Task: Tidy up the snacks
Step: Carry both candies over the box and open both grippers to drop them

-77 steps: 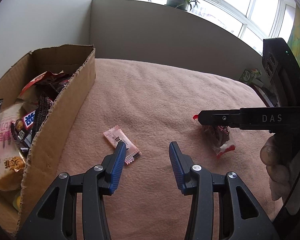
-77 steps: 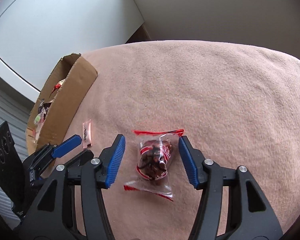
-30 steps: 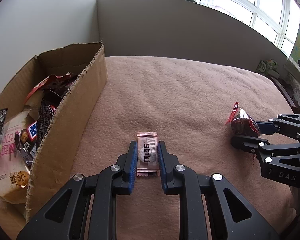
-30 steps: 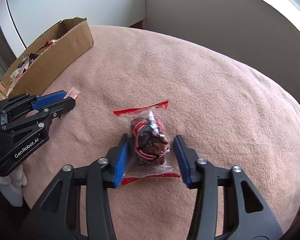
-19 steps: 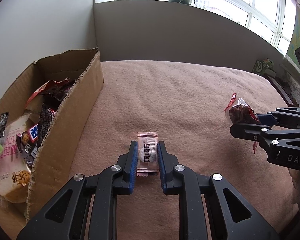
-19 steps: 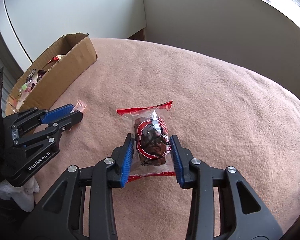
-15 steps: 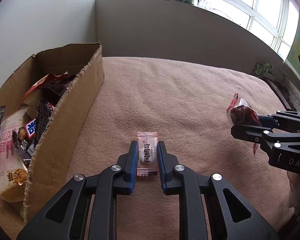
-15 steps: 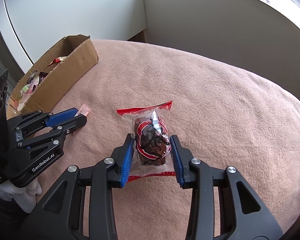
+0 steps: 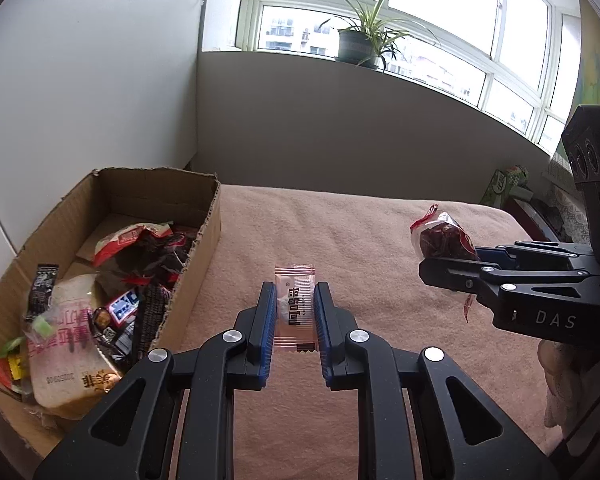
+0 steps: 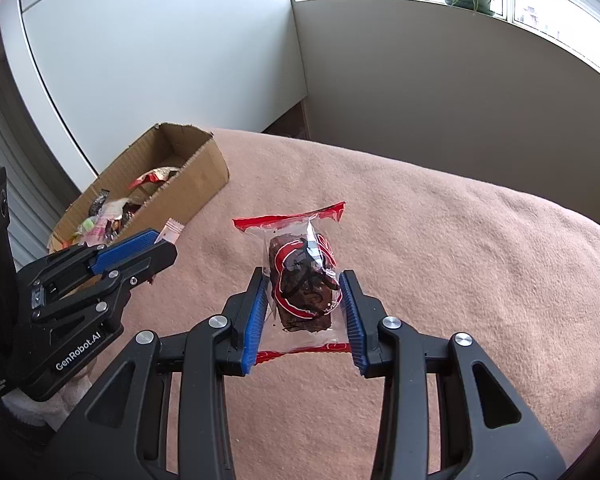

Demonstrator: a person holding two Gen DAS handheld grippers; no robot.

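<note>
A: What has each gripper got?

B: The left gripper (image 9: pixel 295 312) has its fingers pinched nearly together on a small pink candy packet (image 9: pixel 295 306), held above the blanket (image 9: pixel 340 232). The right gripper (image 10: pixel 303 312) is closed partway on a clear red-edged bag of dark dried fruit (image 10: pixel 302 280), also held up.

A: How will they handle?

B: Both look light. The packet seems thin and floppy, so hold its middle. The bag's film looks slippery and crinkly; gripping the lumpy fruit inside should hold better than the film edge.

A: Anything in the way?

B: The cardboard box (image 9: pixel 204 248) stands left, already crowded with snacks (image 9: pixel 72 332). Its near wall must be cleared. The grippers are near each other.
</note>
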